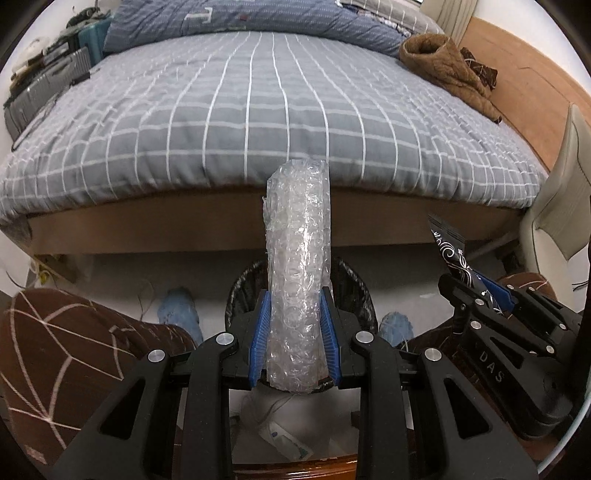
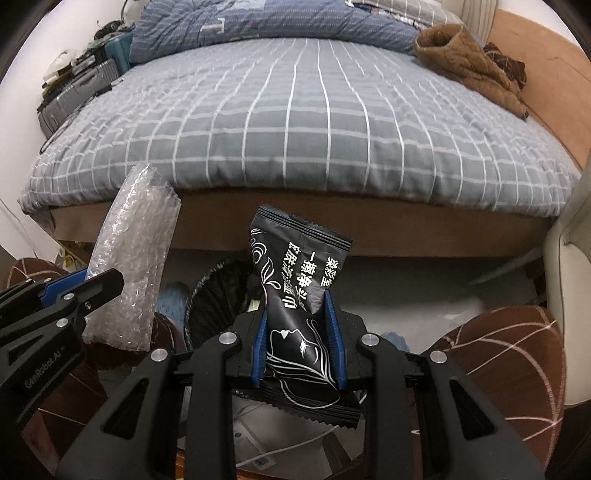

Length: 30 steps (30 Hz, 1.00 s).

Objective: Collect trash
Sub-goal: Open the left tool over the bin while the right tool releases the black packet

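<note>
A bed (image 1: 258, 122) with a grey checked cover filled the far half of both views, its wooden side board running across the middle. A blue quilt (image 1: 236, 18) lay bunched at the bed's far end, and a brown fleece garment (image 1: 447, 70) sat on its far right corner. Grey cases (image 1: 44, 85) stood beyond the bed's left edge. On the near floor, in front of the bed, stood a bin (image 2: 218, 295) lined with a black bag, seen between the person's knees in brown patterned trousers (image 1: 66, 354); blue slippers (image 1: 181, 310) showed on either side of it.

The left gripper (image 1: 294, 332) was clamped on a roll of bubble wrap (image 1: 299, 280), which stood upright between the blue pads, above the bin's mouth. The right gripper (image 2: 298, 339) was clamped on a black wrapper (image 2: 295, 295) with white swirls and lettering, its top sticking up and its crimped lower edge hanging below the pads, just right of the bin's mouth. The two grippers were side by side, near each other, each visible at the edge of the other's view. Papers and a white cable lay on the near floor beneath them.
</note>
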### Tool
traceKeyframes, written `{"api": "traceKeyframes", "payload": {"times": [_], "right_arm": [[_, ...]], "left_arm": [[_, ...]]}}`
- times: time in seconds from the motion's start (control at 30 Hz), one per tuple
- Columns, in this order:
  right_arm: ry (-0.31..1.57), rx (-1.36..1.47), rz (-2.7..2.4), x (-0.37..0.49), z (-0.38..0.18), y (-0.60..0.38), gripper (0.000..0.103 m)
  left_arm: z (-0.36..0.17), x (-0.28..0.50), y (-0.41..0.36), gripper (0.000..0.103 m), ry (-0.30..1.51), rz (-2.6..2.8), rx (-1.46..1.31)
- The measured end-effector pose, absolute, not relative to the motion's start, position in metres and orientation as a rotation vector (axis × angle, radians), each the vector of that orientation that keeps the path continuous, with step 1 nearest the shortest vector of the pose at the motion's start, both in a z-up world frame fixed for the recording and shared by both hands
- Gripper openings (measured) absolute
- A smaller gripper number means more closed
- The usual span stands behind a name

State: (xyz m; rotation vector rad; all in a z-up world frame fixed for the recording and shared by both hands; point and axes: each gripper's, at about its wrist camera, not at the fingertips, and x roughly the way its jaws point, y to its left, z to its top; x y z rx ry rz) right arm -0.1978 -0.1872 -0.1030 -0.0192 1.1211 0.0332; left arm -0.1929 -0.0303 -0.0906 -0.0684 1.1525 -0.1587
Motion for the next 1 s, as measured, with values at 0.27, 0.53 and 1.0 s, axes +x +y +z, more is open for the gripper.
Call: {"api": "traceKeyframes", "payload": {"times": [0.27,0.53,1.0], "right_arm": [[1.16,0.008,0.004,-0.201,-0.123,-0.204,0.027],[1.148,0.019,-0.055,-0.202,-0.12,-0.224,0.027],[1.179,0.009,0.019,-0.179,-0.137,-0.193,0.027]], "left_arm": [[-0.131,-0.185,-0.045,0.026,1.225,-0.184,-0.067],[-0.147,-0.167,-0.065,0.03,1.248,-0.217,-0.049],[-0.143,-0.158,-0.029,0.091,1.212,-0.158,-0.037]]}}
